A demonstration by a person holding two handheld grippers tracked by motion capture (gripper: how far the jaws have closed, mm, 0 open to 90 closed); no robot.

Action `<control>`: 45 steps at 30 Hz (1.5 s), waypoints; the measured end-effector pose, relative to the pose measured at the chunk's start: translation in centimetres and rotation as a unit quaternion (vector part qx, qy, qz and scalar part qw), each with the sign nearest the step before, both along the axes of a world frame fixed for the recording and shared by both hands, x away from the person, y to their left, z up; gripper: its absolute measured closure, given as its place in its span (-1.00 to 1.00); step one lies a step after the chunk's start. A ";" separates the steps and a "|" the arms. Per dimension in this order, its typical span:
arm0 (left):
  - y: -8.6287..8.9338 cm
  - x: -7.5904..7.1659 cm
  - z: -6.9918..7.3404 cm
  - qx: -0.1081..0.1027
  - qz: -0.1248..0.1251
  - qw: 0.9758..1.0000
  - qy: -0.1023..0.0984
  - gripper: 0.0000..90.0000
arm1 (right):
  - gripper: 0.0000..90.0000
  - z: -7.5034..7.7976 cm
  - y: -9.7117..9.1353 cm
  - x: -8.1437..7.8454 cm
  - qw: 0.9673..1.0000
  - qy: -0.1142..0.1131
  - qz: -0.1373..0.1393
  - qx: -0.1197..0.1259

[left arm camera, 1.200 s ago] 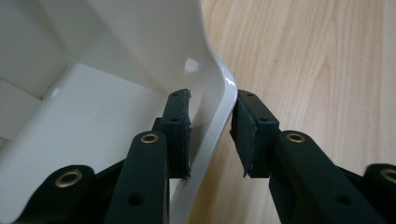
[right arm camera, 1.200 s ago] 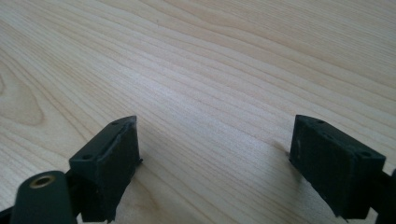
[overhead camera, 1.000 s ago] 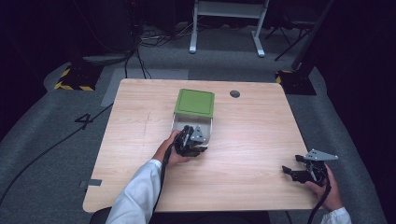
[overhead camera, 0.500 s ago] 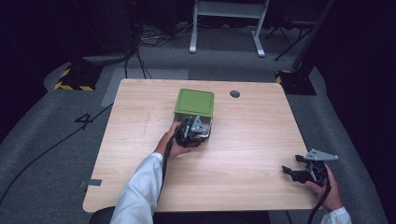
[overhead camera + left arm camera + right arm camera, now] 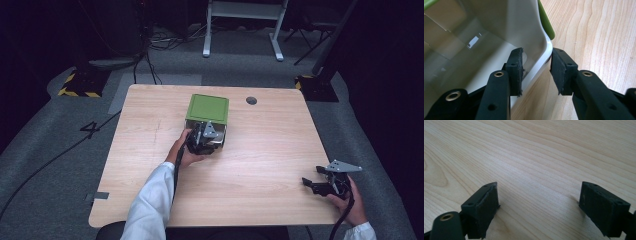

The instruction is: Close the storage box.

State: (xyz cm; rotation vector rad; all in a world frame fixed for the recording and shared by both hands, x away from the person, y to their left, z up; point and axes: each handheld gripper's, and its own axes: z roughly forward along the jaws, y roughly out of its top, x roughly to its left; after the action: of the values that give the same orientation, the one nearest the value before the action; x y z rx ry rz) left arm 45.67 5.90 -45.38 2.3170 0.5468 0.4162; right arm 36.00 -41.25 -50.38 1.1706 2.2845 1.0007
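Note:
A clear plastic box [image 5: 216, 131] with a green lid [image 5: 207, 109] stands at the middle of the wooden table [image 5: 270, 145]. My left gripper [image 5: 207, 137] is pressed up to the box's near side. In the left gripper view the left gripper [image 5: 537, 72] is open and its jaws straddle a rounded corner of the box [image 5: 499, 37]. One pad lies against the translucent wall and the other sits just outside the corner. My right gripper [image 5: 312, 185] rests low near the table's front right edge. Its jaws [image 5: 539, 205] stand wide open over bare wood.
A dark round cable hole [image 5: 251, 100] is in the table behind the box. Grey floor surrounds the table, with a white frame's legs [image 5: 242, 30] and cables behind it. A black-and-yellow striped block [image 5: 80, 82] sits at the back left.
My left gripper has moved forward across the table until its jaws reach the box's near corner. The right gripper has stayed still.

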 end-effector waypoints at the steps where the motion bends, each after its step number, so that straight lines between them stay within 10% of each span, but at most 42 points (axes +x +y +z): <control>1: 0.0 0.0 0.0 -0.003 0.001 1.000 -0.001 0.39 | -0.65 0.0 0.0 0.0 1.000 0.000 0.000 0.000; 45: 2.2 -4.7 3.7 0.024 -0.006 1.000 -0.008 -0.58 | -0.65 0.0 0.0 0.0 1.000 0.000 0.001 0.000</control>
State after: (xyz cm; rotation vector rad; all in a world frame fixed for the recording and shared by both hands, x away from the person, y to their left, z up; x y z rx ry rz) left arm 40.94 8.08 -41.67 2.3597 0.5186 0.4468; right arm 35.97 -41.25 -50.38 1.1688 2.2850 1.0017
